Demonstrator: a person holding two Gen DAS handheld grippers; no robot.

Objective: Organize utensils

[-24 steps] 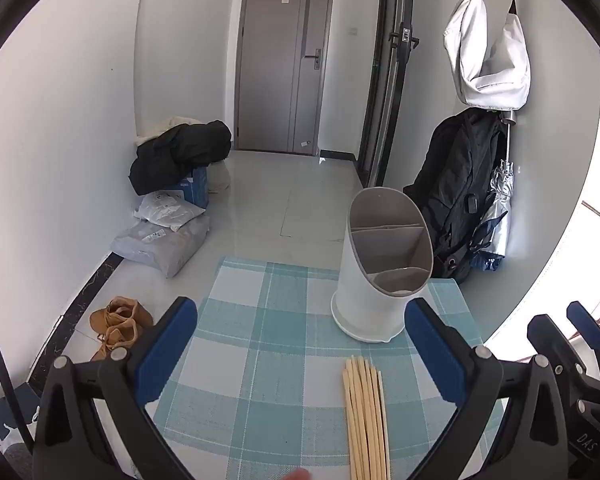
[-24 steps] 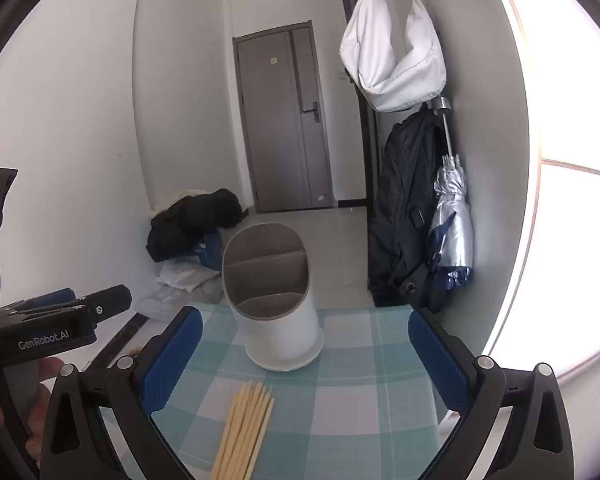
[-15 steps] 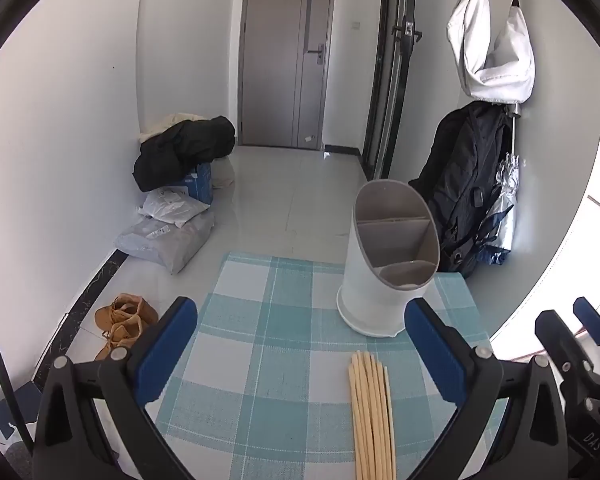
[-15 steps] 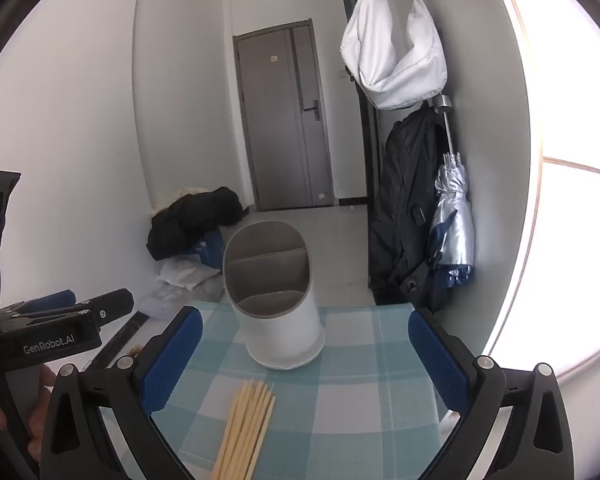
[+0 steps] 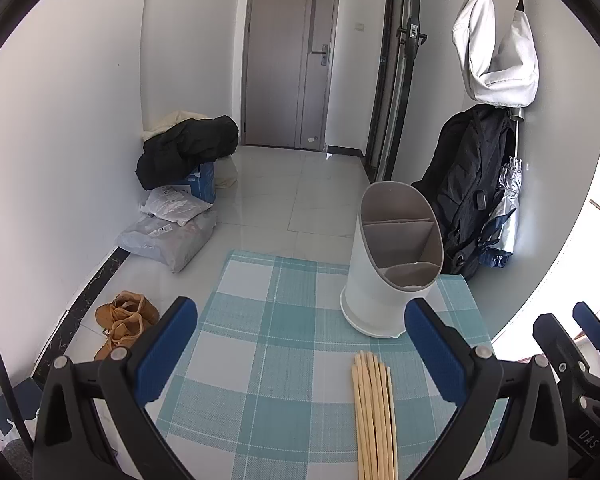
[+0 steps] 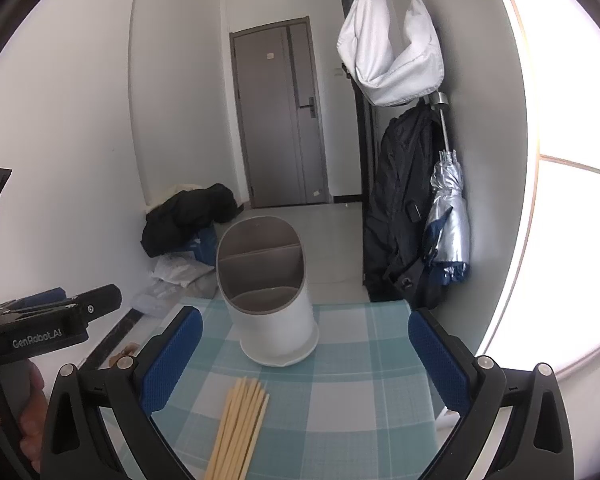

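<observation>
Lying on the checked cloth, the chopsticks point lengthwise toward the white holder beyond them. The left gripper and right gripper are both wide open and empty; the bundle sits between the left jaws, toward their right side.

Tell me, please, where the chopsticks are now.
The chopsticks lie in a bundle on the checked cloth, just in front of the white holder, apart from it; in the right wrist view they sit bottom left of centre.
</observation>
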